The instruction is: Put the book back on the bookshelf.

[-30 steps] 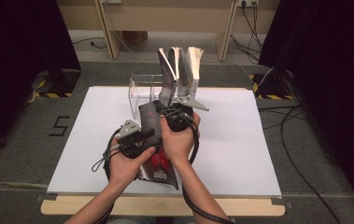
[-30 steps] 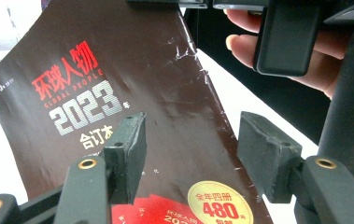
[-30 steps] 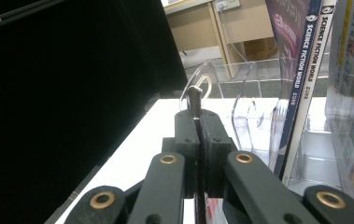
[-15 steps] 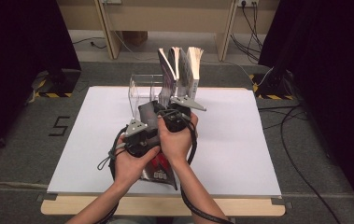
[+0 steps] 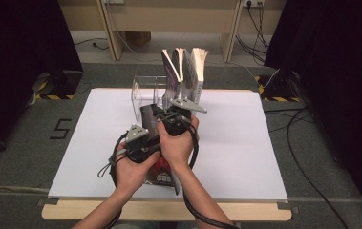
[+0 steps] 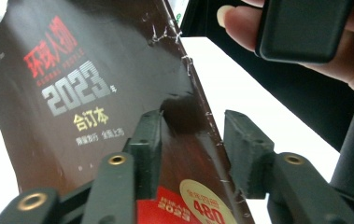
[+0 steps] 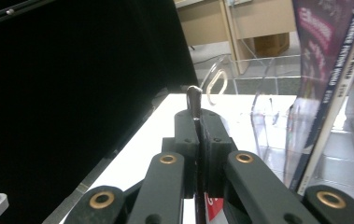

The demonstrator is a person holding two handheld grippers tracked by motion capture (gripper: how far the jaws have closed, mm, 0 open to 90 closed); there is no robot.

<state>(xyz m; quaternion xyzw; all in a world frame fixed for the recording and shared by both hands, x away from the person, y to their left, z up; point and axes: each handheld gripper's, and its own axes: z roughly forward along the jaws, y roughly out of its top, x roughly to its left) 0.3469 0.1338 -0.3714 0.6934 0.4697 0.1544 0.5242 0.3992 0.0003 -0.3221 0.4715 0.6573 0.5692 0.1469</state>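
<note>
Holding one dark magazine [image 5: 162, 164] above the near edge of the worktop [image 5: 245, 143], both tools on it. Right tool [image 7: 198, 116] is clenched on the upper edge of the cover, which shows as a thin sheet pinched between its pads. Left tool [image 6: 191, 140] has just been closing, with the magazine's creased spine edge between its pads; one pad lies against the cover, the other stands off, so no grip there yet. Risks, as I judge them: the floppy cover buckles or tears further at the creased spine if the left tool clamps skewed, and it can slip from the right tool's thin pinch. Count: one magazine in hand, three books [image 5: 184, 71] upright in one clear rack [image 5: 145, 93] at the far edge, two tools.
</note>
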